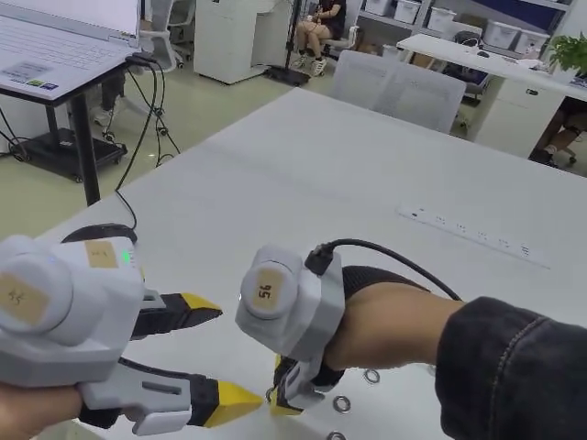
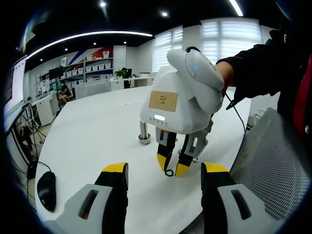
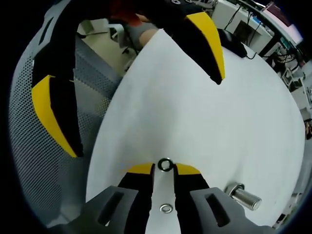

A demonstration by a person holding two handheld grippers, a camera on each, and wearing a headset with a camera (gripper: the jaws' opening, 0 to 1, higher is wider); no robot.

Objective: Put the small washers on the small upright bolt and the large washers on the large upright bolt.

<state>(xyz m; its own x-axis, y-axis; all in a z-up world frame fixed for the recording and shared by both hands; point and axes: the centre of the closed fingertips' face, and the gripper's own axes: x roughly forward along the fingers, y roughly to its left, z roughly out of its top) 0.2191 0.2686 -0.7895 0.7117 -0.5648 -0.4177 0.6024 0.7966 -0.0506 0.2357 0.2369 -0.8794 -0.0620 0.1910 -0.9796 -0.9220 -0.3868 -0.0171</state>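
My right gripper is shut on a small metal washer, pinched between its yellow fingertips. In the left gripper view the right gripper points down at the white table with the washer at its tips. An upright bolt stands just behind it, and the same bolt is beside my right jaws. My left gripper hangs open facing the right gripper, apart from it, with nothing between its jaws. Loose washers lie on the table beside the right gripper.
A black mouse lies on the table to the left. A white power strip sits farther back on the right. A mesh chair stands at the near table edge. A laptop rests on a side table.
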